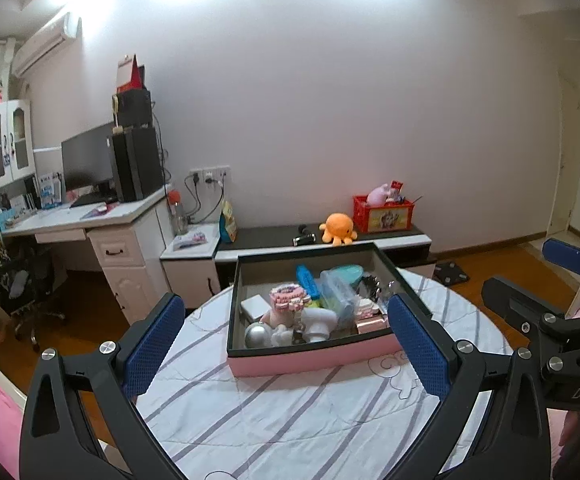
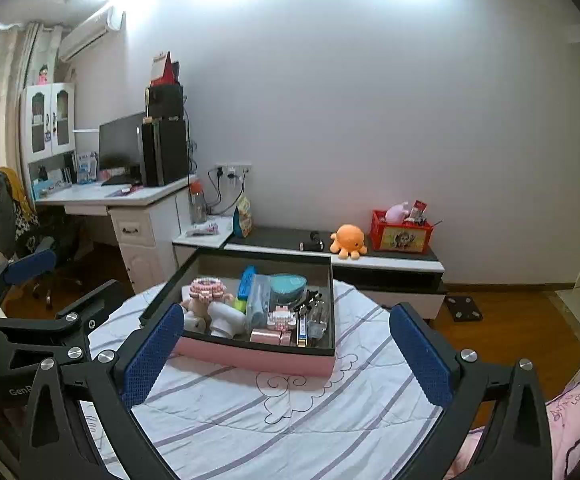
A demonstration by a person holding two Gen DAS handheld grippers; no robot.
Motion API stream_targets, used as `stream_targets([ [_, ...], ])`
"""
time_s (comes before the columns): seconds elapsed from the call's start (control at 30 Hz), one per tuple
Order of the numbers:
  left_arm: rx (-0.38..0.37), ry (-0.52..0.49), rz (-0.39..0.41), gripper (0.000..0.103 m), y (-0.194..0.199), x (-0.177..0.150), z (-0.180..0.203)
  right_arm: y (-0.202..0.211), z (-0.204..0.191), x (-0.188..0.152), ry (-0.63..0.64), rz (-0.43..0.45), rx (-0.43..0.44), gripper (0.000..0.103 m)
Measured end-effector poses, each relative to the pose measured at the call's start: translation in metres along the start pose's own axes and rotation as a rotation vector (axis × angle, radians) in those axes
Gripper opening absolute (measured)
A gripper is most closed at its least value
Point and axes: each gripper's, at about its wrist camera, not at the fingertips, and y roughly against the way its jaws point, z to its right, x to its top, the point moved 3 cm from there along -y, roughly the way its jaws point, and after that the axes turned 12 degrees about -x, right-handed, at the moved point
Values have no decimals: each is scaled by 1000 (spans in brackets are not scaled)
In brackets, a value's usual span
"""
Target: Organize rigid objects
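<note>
A pink box (image 1: pixel 309 358) with a black rim stands on a round table covered by a white striped cloth (image 1: pixel 274 412). It holds several jumbled items: a silver ball (image 1: pixel 258 335), a white rectangular case (image 1: pixel 254 305), a pink-and-white block figure (image 1: pixel 288 300), a blue comb-like piece (image 1: pixel 305 280) and a teal lid (image 1: pixel 343 271). My left gripper (image 1: pixel 286 340) hovers open before the box, empty. In the right wrist view the same box (image 2: pixel 258 356) lies ahead, and my right gripper (image 2: pixel 286 348) is open and empty. Each gripper shows at the other view's edge.
Behind the table a low dark-topped cabinet (image 1: pixel 321 238) carries an orange plush octopus (image 1: pixel 338 229) and a red crate (image 1: pixel 382 212). A white desk (image 1: pixel 90 220) with monitor and black tower stands left, an office chair (image 1: pixel 22 288) beside it. Pink bedding (image 2: pixel 577 420) lies at the right.
</note>
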Motion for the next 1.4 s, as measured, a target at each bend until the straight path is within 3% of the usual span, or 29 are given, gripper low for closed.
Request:
stream_targets([
  [0.47, 47, -54, 175, 103, 93, 16, 25, 84, 12, 9, -39, 138, 23, 103],
  [0.67, 52, -46, 258, 103, 141, 17, 30, 126, 11, 11, -49, 214, -22, 103],
  [1.0, 58, -50, 315, 103, 190, 9, 34, 176, 4, 5, -77, 289, -24, 103],
  [1.4, 98, -59, 361, 103, 222, 2, 35, 204, -2, 2, -73, 333, -29, 103],
])
